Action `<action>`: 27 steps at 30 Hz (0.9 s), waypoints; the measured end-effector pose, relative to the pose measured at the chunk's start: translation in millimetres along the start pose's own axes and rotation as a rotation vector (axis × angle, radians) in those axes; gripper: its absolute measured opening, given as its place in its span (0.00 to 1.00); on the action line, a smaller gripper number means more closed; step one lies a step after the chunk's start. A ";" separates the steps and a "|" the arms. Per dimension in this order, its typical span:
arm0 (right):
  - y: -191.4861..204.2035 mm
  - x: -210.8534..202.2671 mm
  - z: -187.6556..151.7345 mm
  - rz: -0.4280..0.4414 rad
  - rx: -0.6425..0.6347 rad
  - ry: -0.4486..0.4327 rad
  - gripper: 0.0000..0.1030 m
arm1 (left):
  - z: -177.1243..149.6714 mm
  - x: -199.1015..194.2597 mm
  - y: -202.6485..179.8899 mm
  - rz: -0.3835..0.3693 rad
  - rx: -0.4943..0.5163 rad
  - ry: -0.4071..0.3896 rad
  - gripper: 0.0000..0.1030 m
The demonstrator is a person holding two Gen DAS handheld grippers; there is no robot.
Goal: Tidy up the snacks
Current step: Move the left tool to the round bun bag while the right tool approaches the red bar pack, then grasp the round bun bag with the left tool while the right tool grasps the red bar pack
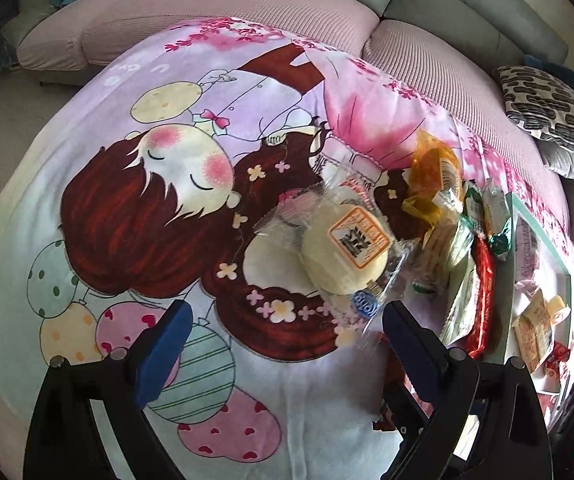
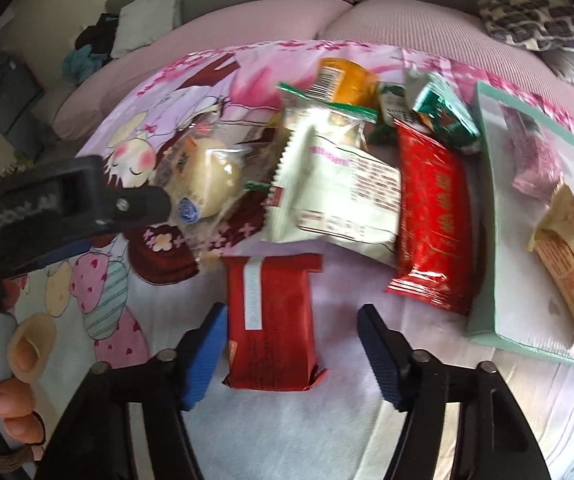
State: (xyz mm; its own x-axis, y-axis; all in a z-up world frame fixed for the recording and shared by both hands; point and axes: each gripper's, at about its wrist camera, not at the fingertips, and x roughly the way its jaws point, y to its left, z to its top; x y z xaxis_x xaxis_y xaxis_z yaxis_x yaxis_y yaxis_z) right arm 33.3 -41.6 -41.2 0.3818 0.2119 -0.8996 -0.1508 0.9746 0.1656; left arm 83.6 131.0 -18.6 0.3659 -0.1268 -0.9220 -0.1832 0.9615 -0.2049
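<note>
So the dark red snack packet point(image 2: 273, 320) is lying flat on the cartoon blanket point(image 2: 287, 432), right between the right gripper point(image 2: 292, 354) fingers — the left pad looks to be just at the packet's edge, the other pad is clearly apart from it, so the jaws are spread around it, not pinching. Just beyond that packet sits the pile: a white wrapper point(image 2: 335, 196), a shiny red bag point(image 2: 431, 224) beside it, and a clear-wrapped pale bun point(image 2: 207, 184) on the other side. Past the shiny red bag is the mint-rimmed tray point(image 2: 487, 240) with a couple of snacks in it. The left gripper point(image 1: 287, 332) hangs near the bun point(image 1: 343, 252), jaws wide and holding nothing.
</note>
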 end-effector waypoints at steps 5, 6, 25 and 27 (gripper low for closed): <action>-9.4 -0.6 2.3 0.004 0.031 0.013 0.50 | 7.0 2.2 -3.5 -0.025 -0.040 0.001 0.93; -11.3 -0.9 2.8 0.001 0.036 0.015 0.49 | 9.4 2.6 -4.9 -0.028 -0.051 -0.002 0.93; -28.7 -3.4 2.8 0.013 0.068 0.033 0.44 | 28.7 41.0 -29.0 -0.098 -0.117 0.030 0.63; -28.5 -3.1 2.9 0.014 0.069 0.034 0.44 | 28.3 40.7 -29.8 -0.097 -0.113 0.026 0.60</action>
State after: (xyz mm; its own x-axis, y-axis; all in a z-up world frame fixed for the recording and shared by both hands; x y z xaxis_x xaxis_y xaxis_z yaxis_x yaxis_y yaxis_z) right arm 39.1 -69.8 -41.9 0.3487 0.2240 -0.9100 -0.0925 0.9745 0.2045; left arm 129.8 104.1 -40.8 0.3637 -0.2252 -0.9039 -0.2506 0.9109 -0.3278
